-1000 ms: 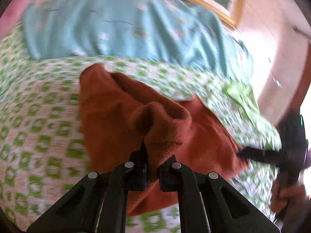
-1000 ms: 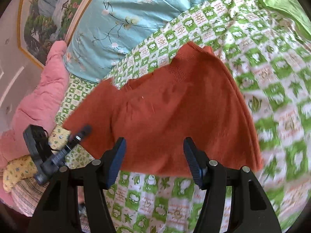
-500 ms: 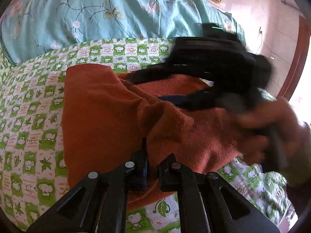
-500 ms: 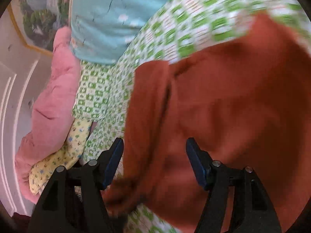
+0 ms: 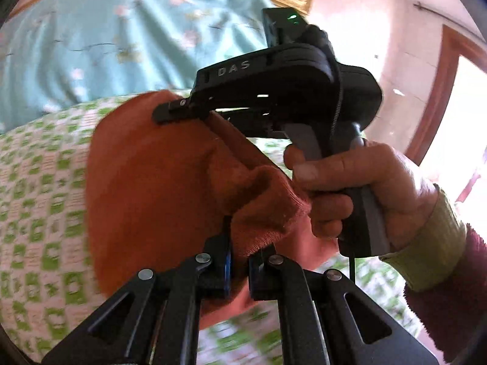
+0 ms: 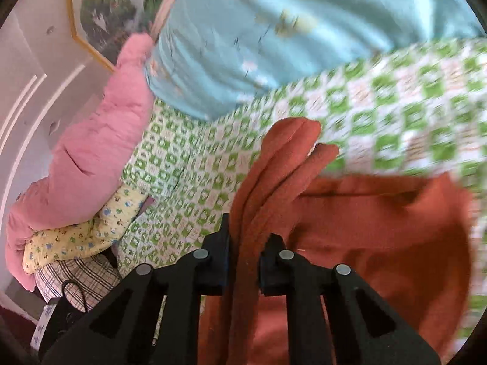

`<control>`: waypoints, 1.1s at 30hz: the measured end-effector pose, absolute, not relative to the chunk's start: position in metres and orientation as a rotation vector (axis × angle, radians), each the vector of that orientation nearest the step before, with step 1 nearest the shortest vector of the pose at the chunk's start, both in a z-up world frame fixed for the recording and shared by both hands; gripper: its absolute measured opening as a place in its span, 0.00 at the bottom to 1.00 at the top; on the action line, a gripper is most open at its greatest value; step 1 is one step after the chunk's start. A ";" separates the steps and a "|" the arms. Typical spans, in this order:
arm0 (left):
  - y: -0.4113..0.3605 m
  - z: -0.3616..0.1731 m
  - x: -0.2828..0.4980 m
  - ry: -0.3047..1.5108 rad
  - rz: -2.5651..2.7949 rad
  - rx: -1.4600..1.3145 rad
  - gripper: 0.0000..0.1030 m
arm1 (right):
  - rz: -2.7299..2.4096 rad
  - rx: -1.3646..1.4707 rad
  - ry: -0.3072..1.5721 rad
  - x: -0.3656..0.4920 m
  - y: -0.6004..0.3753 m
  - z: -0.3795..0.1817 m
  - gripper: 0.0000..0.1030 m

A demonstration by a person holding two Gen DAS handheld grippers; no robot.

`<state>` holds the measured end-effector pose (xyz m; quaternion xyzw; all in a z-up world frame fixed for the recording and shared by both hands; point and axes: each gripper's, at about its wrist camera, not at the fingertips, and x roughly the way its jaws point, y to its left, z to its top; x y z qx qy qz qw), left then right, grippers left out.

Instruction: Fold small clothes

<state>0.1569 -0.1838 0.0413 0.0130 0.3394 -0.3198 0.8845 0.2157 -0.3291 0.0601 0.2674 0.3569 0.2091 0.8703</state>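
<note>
1. Now your left hand-held gripper (image 5: 240, 258) is closed on a bunched fold of the orange sweater (image 5: 152, 182); the knit cuff-like edge rises between its two fingers.
2. In the left wrist view, your right hand-held gripper (image 5: 170, 112) crosses the picture above the garment. Its thin black tip touches the upper edge of the sweater, and a rolled part of the cloth runs under it.
3. Your right hand (image 5: 365, 188) holds the black handle of this tool. A yellow-green cuff and a dark red sleeve (image 5: 450, 289) cover the wrist.
4. In the right wrist view, the right hand-held gripper (image 6: 243, 255) is clamped on several layers of the orange sweater (image 6: 380, 228). The layers stand up between the fingers like thick folds.
5. The rest of the sweater lies on the bed, on the green and white checked sheet (image 6: 188, 164), at the right side of this gripper.
6. A light blue flowered quilt (image 6: 274, 30) lies behind the sweater, and a pink quilt (image 6: 100, 140) is at the left, beside a yellow patterned cloth (image 6: 76, 237).
7. A framed picture (image 6: 103, 9) hangs on the wall behind the bed.
</note>
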 end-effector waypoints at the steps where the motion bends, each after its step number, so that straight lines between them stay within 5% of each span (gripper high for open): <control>1: -0.195 0.038 0.158 0.717 -0.688 0.022 0.06 | 0.404 0.551 0.739 0.204 -0.345 0.060 0.15; 16: -0.271 -0.024 0.174 0.897 -0.777 0.013 0.07 | 0.164 0.583 0.855 0.172 -0.428 -0.020 0.15; 21: -0.262 -0.029 0.177 0.942 -0.792 -0.029 0.17 | 0.134 0.571 0.865 0.162 -0.428 -0.023 0.21; 24: -0.253 -0.025 0.172 0.964 -0.800 -0.051 0.27 | 0.072 0.520 0.859 0.149 -0.424 -0.014 0.48; 26: -0.244 -0.022 0.167 0.974 -0.798 -0.061 0.35 | 0.069 0.509 0.847 0.140 -0.422 -0.008 0.76; 33: -0.193 -0.005 0.144 0.969 -0.762 -0.122 0.45 | 0.063 0.500 0.853 0.119 -0.415 -0.005 0.78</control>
